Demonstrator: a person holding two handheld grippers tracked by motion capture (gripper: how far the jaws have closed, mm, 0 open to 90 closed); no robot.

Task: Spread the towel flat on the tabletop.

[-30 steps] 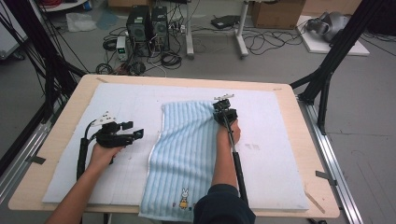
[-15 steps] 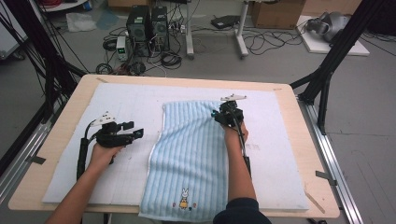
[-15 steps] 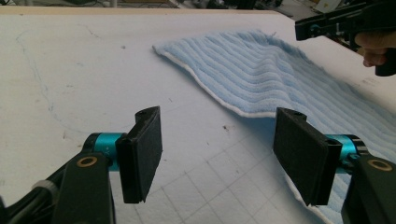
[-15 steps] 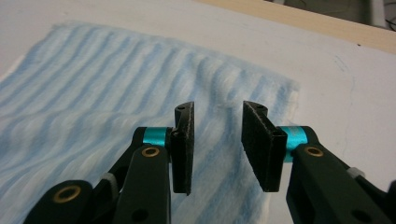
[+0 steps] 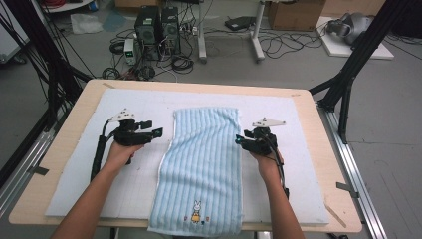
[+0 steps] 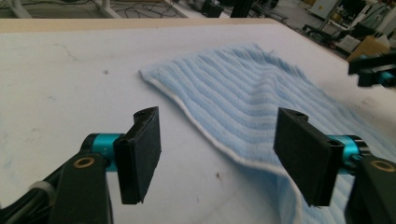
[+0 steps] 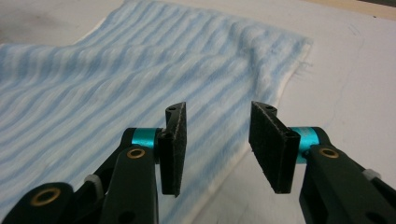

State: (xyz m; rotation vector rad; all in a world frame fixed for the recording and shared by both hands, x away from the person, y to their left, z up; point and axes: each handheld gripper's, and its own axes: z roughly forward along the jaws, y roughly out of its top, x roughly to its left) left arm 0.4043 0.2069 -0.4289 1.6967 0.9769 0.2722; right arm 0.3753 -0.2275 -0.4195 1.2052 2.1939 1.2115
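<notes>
A light blue striped towel (image 5: 206,169) with a small rabbit print near its front hem lies flat down the middle of the white mat (image 5: 298,149). My left gripper (image 5: 158,132) hovers just left of the towel's left edge, its jaws wide open with nothing between them; in the left gripper view (image 6: 219,158) the towel (image 6: 243,93) lies ahead and to the right. My right gripper (image 5: 239,141) sits at the towel's right edge. Its jaws have just been opening and stand apart over the towel's hem (image 7: 116,84), gripping nothing (image 7: 217,144).
The mat covers a wooden table (image 5: 328,219). Black frame posts (image 5: 348,74) stand at both sides. Computers and cables (image 5: 159,30) lie on the floor beyond the far edge. Bare mat lies on either side of the towel.
My right gripper has let go of the towel near its far right corner, opened, and drawn back to the right edge. My left gripper has shifted slightly toward the towel.
</notes>
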